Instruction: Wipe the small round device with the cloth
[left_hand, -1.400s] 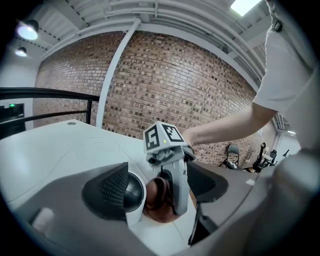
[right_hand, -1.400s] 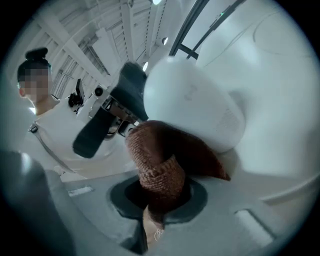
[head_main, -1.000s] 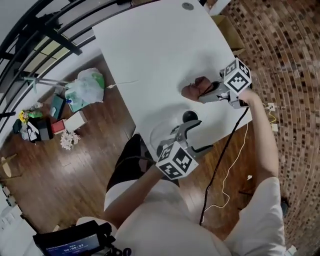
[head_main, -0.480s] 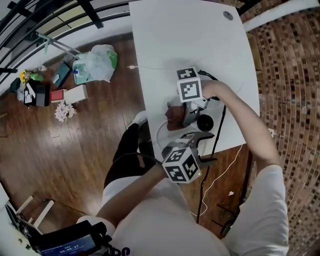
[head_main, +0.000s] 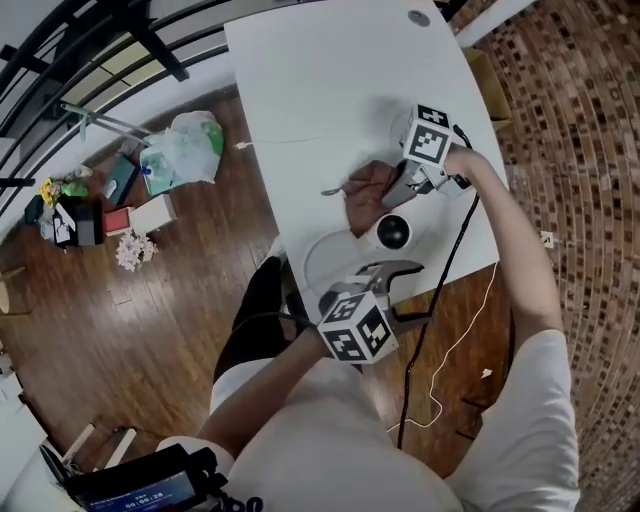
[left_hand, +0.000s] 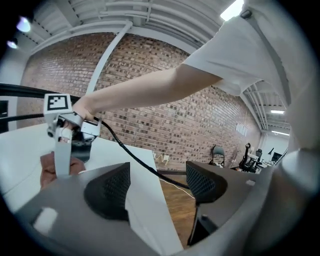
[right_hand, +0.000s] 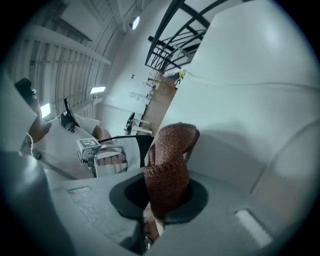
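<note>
One wide white desk is filling the head view from 12 o'clock down to the middle. A wooden floor is spreading from 7 to 10 o'clock, and a brick wall is curving past at 3 o'clock. The person's right arm is reaching up from 5 o'clock. A pale plastic bag with green print is lying on the floor at 10 o'clock of the desk's near corner, and its lettering is too small to read.

The right tool is pinching a brown knitted cloth. In the right gripper view the cloth is standing up bunched between the pressed pads. The left tool is hovering at the desk's near edge. Its jaws have just been closing yet are standing apart, with only desk edge and floor showing between them.

Each tool is carrying a marker cube printed with black-and-white square patterns, not words.

The small round device, white with a black dome, is sitting on the desk at 5 o'clock of the cloth, just beside it and at 12 o'clock of the left tool. Whether cloth and device are touching I cannot tell.

A small screen at 7 o'clock is showing pale digits too small to read.
</note>
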